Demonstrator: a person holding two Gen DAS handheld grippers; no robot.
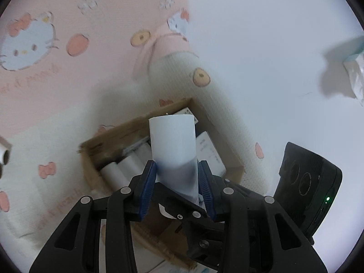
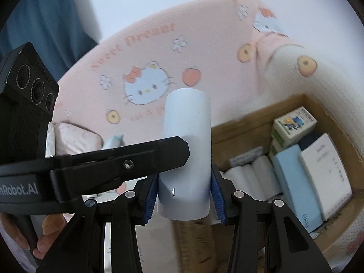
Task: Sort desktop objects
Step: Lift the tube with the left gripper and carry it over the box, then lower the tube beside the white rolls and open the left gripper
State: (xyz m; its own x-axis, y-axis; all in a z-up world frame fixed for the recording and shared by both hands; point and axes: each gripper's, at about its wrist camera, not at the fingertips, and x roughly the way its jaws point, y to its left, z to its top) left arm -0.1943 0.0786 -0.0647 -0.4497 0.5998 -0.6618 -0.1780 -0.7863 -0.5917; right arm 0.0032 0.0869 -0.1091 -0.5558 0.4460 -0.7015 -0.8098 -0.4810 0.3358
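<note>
A white paper roll [image 1: 174, 145] stands pinched between the blue-padded fingers [image 1: 147, 179] of the left gripper [image 1: 178, 179], held above an open cardboard box [image 1: 218, 122]; a second, glossier white roll [image 2: 186, 150] sits clamped low on its barrel by the right gripper [image 2: 185, 195], its fingers [image 2: 217, 193] pressing both sides. Both rolls look light and hollow, likely to dent under a hard squeeze and smooth enough to slip, so a hold across the middle of the barrel seems safest. In the box lie more white rolls [image 2: 248, 175], a pale blue box [image 2: 298, 182], a white booklet [image 2: 325, 173] and a small printed carton [image 2: 293, 122]. The box rests on pink and white cartoon-cat bedding [image 2: 145, 52]; a crumpled wrapper [image 2: 72, 138] lies further off. A person's hand [image 2: 45, 234] grips the left handle at the edge of the right view.
</note>
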